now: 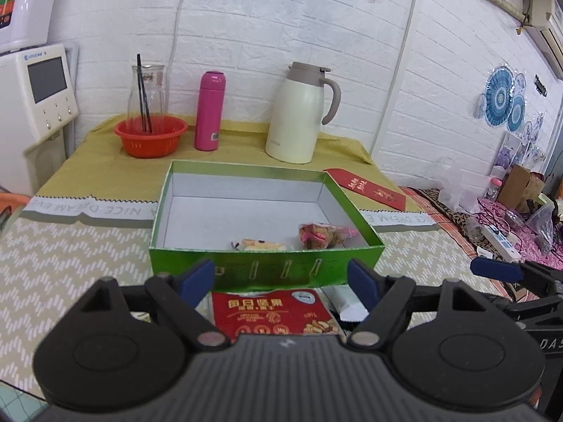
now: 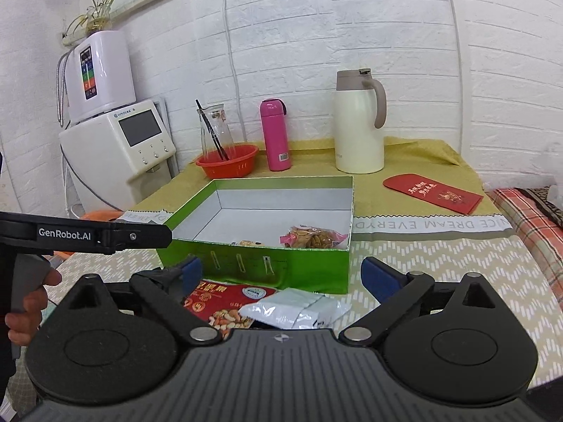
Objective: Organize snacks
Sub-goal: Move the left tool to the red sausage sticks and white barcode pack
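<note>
On table [image 2: 440, 267], red snack packet [image 1: 271, 313] lies between left hand-held gripper's [image 1: 281, 281] spread fingers.

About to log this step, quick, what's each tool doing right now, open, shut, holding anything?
Left tool: open, holding nothing, just short of the green box.
Right tool: open wide, holding nothing, above the silver packet.

A lived-in home room is showing here: a white brick-pattern wall [image 2: 316, 35] is backing a cloth-covered bench [image 2: 422, 161] at twelve o'clock, a countertop water dispenser [image 2: 123, 147] is standing at ten o'clock, and a cream thermos jug [image 2: 357, 123], pink flask [image 2: 276, 133] and cluttered patterned bedding [image 1: 510, 218] at three o'clock are lying about.
</note>
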Action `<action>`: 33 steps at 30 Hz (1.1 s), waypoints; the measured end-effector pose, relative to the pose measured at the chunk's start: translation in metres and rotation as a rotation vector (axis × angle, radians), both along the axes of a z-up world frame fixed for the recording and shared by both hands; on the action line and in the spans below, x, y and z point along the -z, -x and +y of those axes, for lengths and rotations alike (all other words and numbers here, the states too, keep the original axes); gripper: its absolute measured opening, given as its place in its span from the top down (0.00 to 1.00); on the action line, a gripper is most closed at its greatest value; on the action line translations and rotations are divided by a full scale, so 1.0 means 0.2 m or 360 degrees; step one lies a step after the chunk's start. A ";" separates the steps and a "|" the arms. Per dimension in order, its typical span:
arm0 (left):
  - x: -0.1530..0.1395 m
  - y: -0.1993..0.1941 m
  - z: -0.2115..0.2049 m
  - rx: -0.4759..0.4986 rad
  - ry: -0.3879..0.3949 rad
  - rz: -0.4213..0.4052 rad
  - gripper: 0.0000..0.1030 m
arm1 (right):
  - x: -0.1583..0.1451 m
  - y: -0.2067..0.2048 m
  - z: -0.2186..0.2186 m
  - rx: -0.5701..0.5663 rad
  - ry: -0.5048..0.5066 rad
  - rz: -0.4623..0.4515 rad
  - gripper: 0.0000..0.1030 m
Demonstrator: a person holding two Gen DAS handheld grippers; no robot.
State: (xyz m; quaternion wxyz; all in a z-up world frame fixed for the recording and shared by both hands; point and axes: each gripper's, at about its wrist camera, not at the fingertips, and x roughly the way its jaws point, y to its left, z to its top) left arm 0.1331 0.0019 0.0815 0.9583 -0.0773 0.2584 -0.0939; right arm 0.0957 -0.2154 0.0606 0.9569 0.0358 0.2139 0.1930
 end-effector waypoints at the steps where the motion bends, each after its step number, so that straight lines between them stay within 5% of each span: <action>1: 0.01 0.05 0.00 0.0003 -0.0008 -0.0006 0.25 | 0.00 0.05 -0.01 -0.0001 -0.0005 0.0000 0.00; 9: 0.15 0.35 0.04 0.0005 -0.0010 0.0006 0.25 | 0.15 0.35 0.03 -0.0026 0.0012 -0.0003 0.00; 21: 0.32 0.55 0.06 0.0065 -0.0010 0.0116 0.25 | 0.40 0.22 0.22 0.0004 0.0034 0.0204 0.00; 23: 0.32 0.55 0.05 0.0095 -0.0003 0.0129 0.25 | 0.42 0.23 0.22 -0.0050 0.0053 0.0219 0.23; 25: 0.32 0.54 0.02 0.0128 0.0015 0.0149 0.25 | 0.43 0.26 0.22 -0.0097 0.0100 0.0199 0.29; 33: 0.29 0.47 -0.20 0.0410 0.0159 0.0162 0.25 | 0.44 0.39 0.14 -0.0204 0.0300 0.0154 0.23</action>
